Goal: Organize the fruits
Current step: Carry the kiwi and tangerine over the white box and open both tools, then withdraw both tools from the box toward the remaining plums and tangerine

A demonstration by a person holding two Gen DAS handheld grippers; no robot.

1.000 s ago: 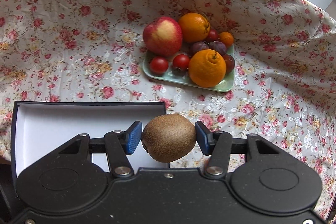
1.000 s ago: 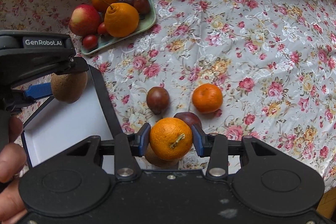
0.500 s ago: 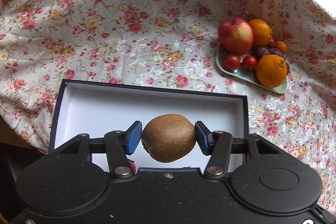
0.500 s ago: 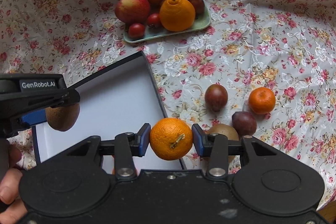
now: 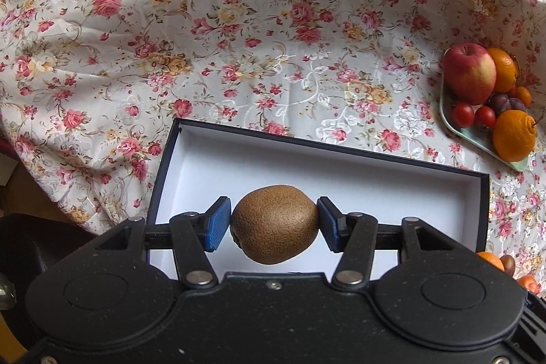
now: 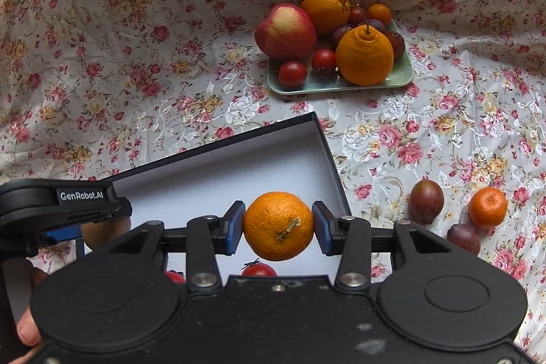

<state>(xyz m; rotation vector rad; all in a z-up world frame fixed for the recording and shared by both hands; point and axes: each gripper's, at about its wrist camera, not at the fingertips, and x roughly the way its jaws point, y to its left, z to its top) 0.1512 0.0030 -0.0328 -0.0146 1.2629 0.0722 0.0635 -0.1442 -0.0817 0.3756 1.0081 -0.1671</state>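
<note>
Now the left gripper (image 5: 274,224) clamps a kiwi (image 5: 275,223) above the open black box (image 5: 341,173), and the right gripper (image 6: 278,227) pinches a mandarin (image 6: 278,226) over that box's white floor, beside two tomatoes (image 6: 258,269)

A fuzzy brown kiwi (image 5: 274,223) hangs clamped over the open white-lined box (image 5: 341,173). A stemmed mandarin (image 6: 278,226) is pinched likewise above two tomatoes (image 6: 259,269) in the box (both partly hidden). More fruit fills the green tray (image 6: 341,84).
</note>
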